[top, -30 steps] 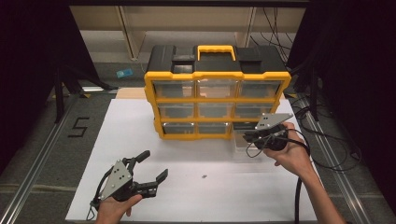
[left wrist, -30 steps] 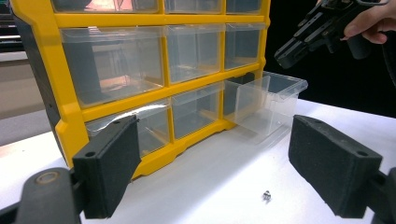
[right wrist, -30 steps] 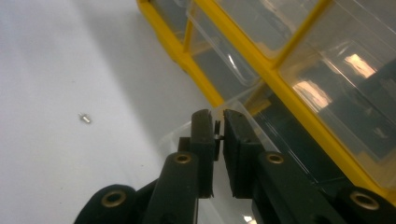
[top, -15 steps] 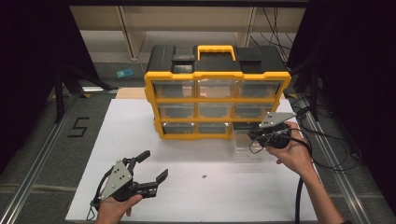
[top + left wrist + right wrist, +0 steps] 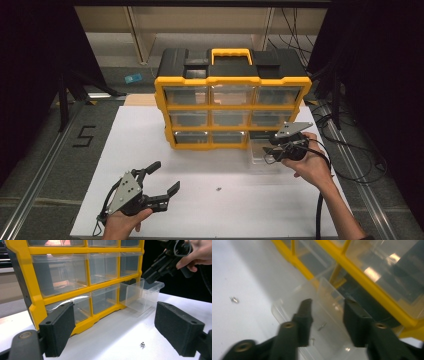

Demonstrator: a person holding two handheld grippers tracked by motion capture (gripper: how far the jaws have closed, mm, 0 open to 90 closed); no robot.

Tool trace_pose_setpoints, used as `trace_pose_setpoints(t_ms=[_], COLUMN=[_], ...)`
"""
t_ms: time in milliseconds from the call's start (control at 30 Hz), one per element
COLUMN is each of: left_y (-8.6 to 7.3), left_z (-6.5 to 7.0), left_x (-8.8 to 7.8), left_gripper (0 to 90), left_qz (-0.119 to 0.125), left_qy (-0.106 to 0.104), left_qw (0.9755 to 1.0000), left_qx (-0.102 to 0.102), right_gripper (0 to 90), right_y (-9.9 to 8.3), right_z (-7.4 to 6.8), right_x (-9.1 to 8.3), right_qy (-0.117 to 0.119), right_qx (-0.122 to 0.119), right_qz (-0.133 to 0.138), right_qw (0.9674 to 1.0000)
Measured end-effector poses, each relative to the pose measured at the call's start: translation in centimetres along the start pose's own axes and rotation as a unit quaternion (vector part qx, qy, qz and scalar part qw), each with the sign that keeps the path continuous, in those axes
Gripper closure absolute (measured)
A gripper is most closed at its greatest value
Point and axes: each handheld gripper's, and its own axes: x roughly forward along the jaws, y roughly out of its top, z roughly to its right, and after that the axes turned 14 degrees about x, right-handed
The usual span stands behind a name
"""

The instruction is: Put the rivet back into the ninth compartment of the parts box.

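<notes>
A yellow organizer with clear drawers stands at the back of the white board. Its bottom right drawer is pulled out onto the board. My right gripper hangs over that drawer. Its jaws have just been opening and stand apart with nothing between them. Small screws lie on the drawer's floor beneath the jaws. Another small screw lies loose on the board. My left gripper is wide open near the front left, pointing at the organizer.
The white board covers the table, with metal rails along both sides. Cables trail at the right edge. A black "5" mark sits left of the board, and a shelf frame stands behind the organizer.
The right hand has shifted slightly to the right over the pulled-out drawer. The left gripper has stayed where it was.
</notes>
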Motion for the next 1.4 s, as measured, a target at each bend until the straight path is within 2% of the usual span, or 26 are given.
trace_pose_setpoints(t_ms=[133,367,567,733,900,1100,1400], left_y=[0.0,0.0,0.0,0.0,0.0,0.0,-0.1], left_z=[0.1,0.0,0.0,0.0,0.0,0.1,0.1], left_x=[0.0,0.0,0.0,0.0,0.0,0.0,0.1], left_gripper=[16.6,16.5,16.5,16.5,16.5,16.6,16.5], left_qz=[0.0,0.0,0.0,0.0,0.0,-0.001,-0.003], left_qy=[-0.001,-0.001,0.0,0.0,0.0,-0.001,-0.001], left_qw=[1.0,1.0,1.0,1.0,1.0,1.0,1.0], left_qx=[0.001,0.003,0.0,0.003,0.004,0.002,0.002], right_gripper=[47.2,39.2,35.7,34.4,31.5,31.5,32.2], right_y=[0.7,1.8,2.3,2.3,2.1,1.6,1.1], right_z=[-1.0,-3.9,-6.2,-8.5,-10.4,-11.7,-12.3], right_x=[-0.5,-0.5,0.0,1.0,2.3,4.0,6.3], right_qy=[0.005,0.035,0.067,0.084,0.106,0.117,0.127], right_qx=[-0.002,-0.043,-0.06,-0.089,-0.107,-0.124,-0.133], right_qz=[0.022,0.033,0.033,0.015,-0.01,-0.043,-0.077], right_qw=[0.9997,0.9979,0.9954,0.9924,0.9886,0.9843,0.9799])
